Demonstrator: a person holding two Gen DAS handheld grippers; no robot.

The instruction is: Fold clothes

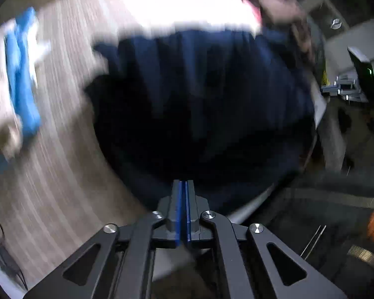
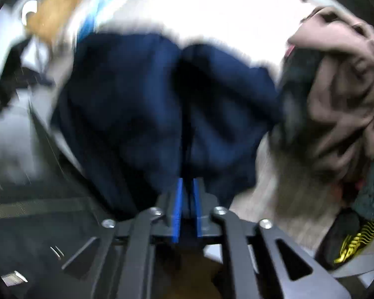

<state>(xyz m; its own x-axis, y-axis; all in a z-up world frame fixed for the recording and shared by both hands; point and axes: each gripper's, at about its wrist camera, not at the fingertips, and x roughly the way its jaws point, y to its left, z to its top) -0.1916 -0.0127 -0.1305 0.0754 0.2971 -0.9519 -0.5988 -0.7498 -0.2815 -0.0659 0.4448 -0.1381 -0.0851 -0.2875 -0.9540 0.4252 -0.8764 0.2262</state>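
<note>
Left wrist: left tool [image 1: 183, 186] pinched together on navy garment [image 1: 199, 94] spreading ahead over wood-grain tabletop [image 1: 62, 162]. Right wrist: right tool [image 2: 187, 186] clamping navy garment [image 2: 137, 99]; brown clothes pile [image 2: 341, 104] right.

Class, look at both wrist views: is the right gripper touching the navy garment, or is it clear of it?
Touching. In the right wrist view, the navy garment runs down into the narrow gap between the right gripper and its blue pads, which pinch the cloth.

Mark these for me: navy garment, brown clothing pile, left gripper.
navy garment [image 1: 199, 94]: left wrist view, middle of the hanging cloth.
brown clothing pile [image 2: 341, 94]: right wrist view, crumpled front folds.
left gripper [image 1: 183, 186]: left wrist view, between the blue-padded fingertips.
</note>
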